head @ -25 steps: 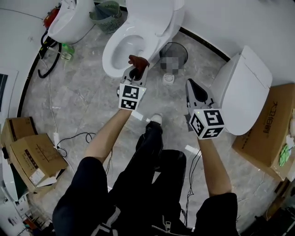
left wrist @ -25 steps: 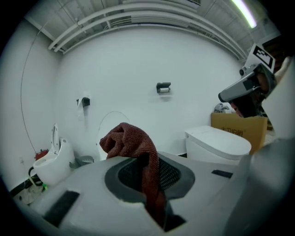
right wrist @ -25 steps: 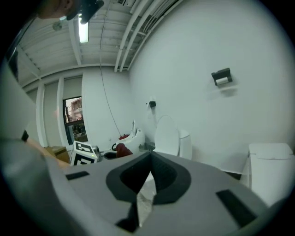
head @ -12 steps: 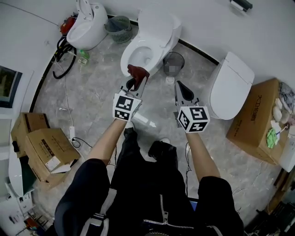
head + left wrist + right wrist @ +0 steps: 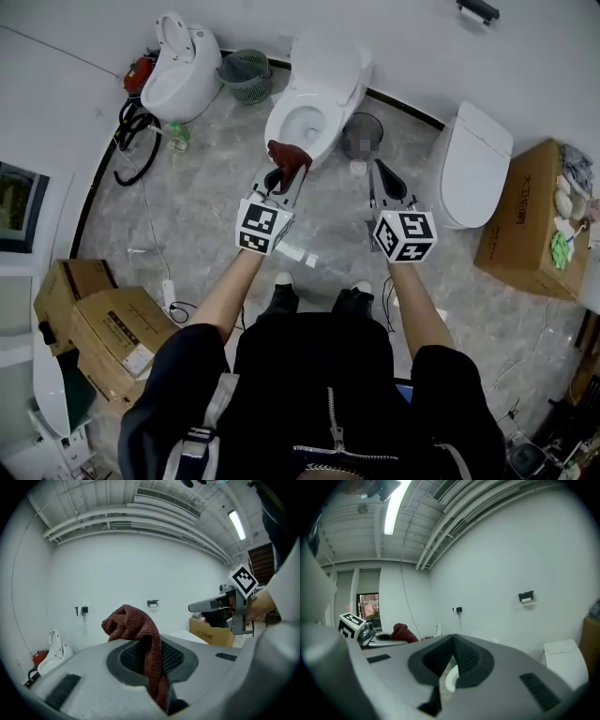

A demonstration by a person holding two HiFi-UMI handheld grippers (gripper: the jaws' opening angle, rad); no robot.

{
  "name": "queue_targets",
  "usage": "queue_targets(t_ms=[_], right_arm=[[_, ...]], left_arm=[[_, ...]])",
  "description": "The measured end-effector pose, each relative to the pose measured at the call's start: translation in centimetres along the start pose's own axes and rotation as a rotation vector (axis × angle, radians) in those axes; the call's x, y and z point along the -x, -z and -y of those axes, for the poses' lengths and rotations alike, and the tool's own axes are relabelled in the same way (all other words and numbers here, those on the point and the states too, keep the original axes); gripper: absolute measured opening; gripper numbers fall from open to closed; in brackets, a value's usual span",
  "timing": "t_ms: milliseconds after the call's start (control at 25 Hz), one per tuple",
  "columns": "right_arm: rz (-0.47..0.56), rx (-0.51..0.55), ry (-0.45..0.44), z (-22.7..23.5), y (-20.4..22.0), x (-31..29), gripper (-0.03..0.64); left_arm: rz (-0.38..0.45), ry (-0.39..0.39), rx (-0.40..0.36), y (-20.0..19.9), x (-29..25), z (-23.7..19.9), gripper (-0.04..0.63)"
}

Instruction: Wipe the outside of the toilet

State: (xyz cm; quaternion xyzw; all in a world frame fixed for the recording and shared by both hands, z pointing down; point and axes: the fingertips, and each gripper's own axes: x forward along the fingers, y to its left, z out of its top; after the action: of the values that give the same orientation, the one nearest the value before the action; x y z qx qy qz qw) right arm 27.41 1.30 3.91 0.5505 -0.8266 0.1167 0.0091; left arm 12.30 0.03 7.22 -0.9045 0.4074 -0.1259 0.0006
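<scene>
Bare floor [image 5: 211, 192] at frame centre, btwn the person's feet and the toilet [image 5: 314, 89], is open up to the bowl front. Left of toilet: green basket [image 5: 246, 75] just beside, narrow gap. Right: dark wire bin [image 5: 373, 122] close in. Far right, lidded toilet [image 5: 473, 164] & cardboard box [image 5: 525, 220] block. Upper left: cables [image 5: 136, 141] & 2nd bowl [image 5: 178, 80].

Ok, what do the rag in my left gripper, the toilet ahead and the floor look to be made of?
Rag: dark red looped cloth, likely terry or microfibre, going by its nubby weave and soft folds.
Toilet: glossy white, probably glazed ceramic; the surface is smooth and bright.
Floor: grey marbled tile or stone with faint veins; I can't tell which.
</scene>
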Motion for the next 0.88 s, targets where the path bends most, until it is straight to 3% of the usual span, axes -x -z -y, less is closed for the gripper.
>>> queue_targets(t_ms=[480, 880], right_arm=[[0.072, 0.049, 0.085, -9.1, -1.9, -1.0, 0.002], [0.065, 0.044, 0.081, -13.7, -1.0, -1.1, 0.002]], left_arm=[[0.082, 0.046, 0.012, -1.3, 7.2, -7.9, 0.051], [0.116, 0.043, 0.023, -2.1, 10.8, -9.9, 0.051]])
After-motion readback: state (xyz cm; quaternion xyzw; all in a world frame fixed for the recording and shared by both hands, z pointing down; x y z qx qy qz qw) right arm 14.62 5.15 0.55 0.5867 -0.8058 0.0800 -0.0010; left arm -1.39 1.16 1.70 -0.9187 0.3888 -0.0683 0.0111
